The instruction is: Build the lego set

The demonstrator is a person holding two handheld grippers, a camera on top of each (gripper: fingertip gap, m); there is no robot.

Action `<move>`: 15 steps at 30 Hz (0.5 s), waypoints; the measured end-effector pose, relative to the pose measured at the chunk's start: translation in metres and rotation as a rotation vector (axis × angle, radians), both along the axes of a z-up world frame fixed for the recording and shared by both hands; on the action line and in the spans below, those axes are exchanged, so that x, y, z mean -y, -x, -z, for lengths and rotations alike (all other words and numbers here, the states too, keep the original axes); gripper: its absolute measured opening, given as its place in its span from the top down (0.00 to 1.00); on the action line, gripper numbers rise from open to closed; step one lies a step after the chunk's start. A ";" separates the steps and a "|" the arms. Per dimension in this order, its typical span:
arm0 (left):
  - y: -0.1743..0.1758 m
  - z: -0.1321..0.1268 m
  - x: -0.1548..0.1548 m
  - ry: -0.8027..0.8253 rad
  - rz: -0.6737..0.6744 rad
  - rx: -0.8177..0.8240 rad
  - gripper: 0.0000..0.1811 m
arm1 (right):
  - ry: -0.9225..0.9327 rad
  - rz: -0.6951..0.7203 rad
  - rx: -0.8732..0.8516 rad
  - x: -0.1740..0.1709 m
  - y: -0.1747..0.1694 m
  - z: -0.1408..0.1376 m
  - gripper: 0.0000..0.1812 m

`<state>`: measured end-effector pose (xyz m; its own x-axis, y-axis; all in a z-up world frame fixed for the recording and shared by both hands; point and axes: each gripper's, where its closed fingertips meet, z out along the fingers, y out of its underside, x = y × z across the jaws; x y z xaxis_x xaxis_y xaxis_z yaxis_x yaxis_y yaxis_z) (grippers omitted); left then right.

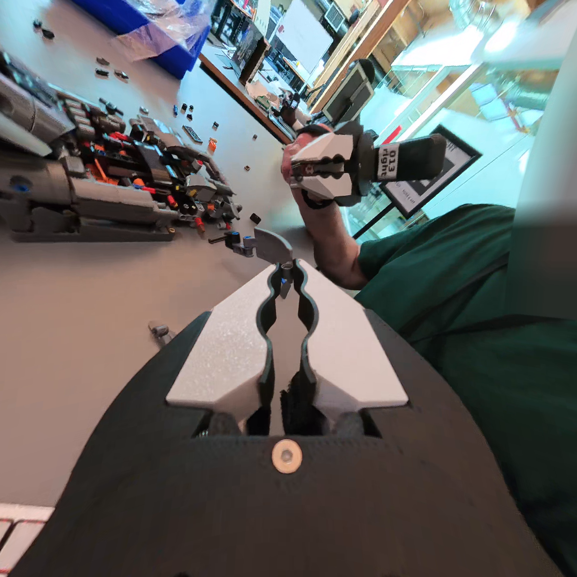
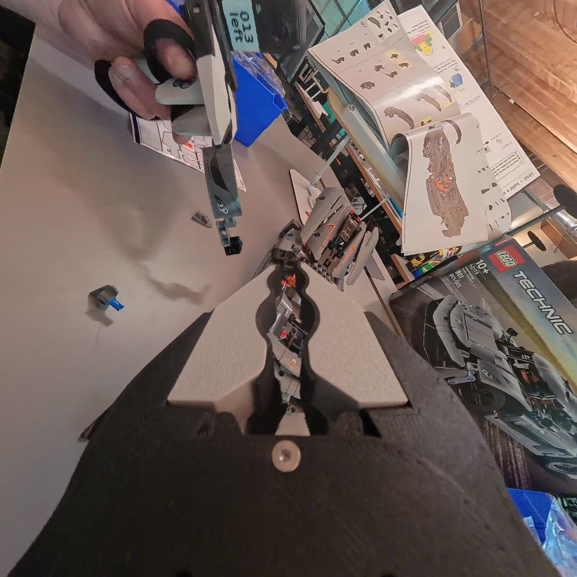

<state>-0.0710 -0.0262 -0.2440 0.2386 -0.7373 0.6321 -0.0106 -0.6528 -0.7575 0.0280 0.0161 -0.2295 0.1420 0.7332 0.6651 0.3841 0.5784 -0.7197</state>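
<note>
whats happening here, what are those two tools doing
A person is building a lego car with a handheld tool in each hand. The left tool is shut on a small grey panel assembly, holding it above the table. The right tool is shut on a small dark connector, also off the table. The part-built car sits on the table with loose pieces around it, and the open manual stands behind.

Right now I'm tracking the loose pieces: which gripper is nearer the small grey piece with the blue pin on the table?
Left. The left gripper, holding a grey panel assembly, hangs above the table beside the grey piece with the blue pin; the right gripper sits farther off, toward the car model.
</note>
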 end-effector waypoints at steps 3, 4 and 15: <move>0.005 0.011 -0.009 0.093 -0.018 0.011 0.98 | -0.001 -0.001 0.007 0.000 0.000 0.001 0.97; 0.005 0.014 -0.010 0.125 -0.017 0.014 0.98 | -0.001 -0.002 0.010 0.001 0.000 0.002 0.97; -0.008 0.018 -0.007 0.135 0.032 -0.097 0.97 | 0.041 -0.037 0.126 0.007 0.008 0.026 0.97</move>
<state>-0.0627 -0.0187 -0.2617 0.2811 -0.6553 0.7011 -0.1021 -0.7468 -0.6571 0.0199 0.0093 -0.2554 0.0312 0.7631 0.6455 0.4521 0.5652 -0.6900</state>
